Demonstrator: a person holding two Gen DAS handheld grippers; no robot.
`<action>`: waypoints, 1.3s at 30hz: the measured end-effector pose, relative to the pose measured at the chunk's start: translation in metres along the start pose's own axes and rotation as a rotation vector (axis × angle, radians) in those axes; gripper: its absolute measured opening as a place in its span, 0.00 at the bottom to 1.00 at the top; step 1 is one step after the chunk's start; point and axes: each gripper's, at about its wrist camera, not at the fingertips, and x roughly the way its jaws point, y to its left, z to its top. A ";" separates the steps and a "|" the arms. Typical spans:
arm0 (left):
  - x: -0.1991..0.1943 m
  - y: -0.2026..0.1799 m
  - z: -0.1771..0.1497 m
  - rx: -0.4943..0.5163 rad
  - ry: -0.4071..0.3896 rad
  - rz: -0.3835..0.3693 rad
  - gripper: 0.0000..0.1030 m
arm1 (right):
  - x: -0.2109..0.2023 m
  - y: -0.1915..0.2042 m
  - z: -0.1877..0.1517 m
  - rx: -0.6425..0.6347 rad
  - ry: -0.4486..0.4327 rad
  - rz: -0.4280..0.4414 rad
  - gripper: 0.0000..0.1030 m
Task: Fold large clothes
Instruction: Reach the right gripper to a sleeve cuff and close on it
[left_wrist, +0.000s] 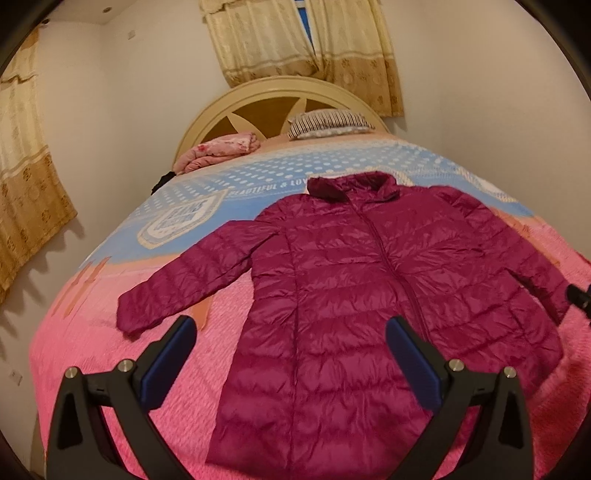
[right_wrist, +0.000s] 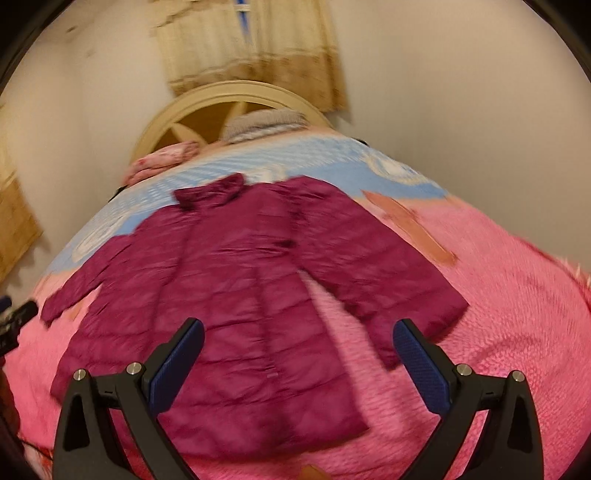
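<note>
We are holding the left gripper (left_wrist: 290, 332) and the right gripper (right_wrist: 298, 334) above the bed (left_wrist: 122, 362), both spread wide and empty; the magenta puffer jacket (left_wrist: 369, 288) is lying flat there, sleeves out.

The room has plain white walls (left_wrist: 122, 122). A bed (left_wrist: 110, 354) fills most of the view; its cover is pink near the camera and light blue with white dots farther away. At the far end stands a rounded cream headboard (left_wrist: 207, 114) with brown panels. Against it lie a striped pillow (left_wrist: 328, 123) and a folded pink flowered blanket (left_wrist: 218, 149). Behind the headboard hangs a yellow patterned curtain (left_wrist: 351, 44), with a narrow blue gap in the middle. Another curtain of the same cloth (left_wrist: 26, 192) hangs on the left wall. The right wrist view is blurred.
</note>
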 end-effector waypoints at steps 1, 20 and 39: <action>0.006 -0.003 0.002 0.008 0.006 -0.002 1.00 | 0.007 -0.014 0.003 0.038 0.013 -0.012 0.99; 0.124 -0.048 0.041 0.063 0.079 -0.103 1.00 | 0.090 -0.099 0.029 0.233 0.119 -0.071 0.94; 0.150 -0.032 0.036 -0.021 0.116 -0.199 1.00 | 0.086 -0.119 0.025 0.217 0.109 -0.158 0.93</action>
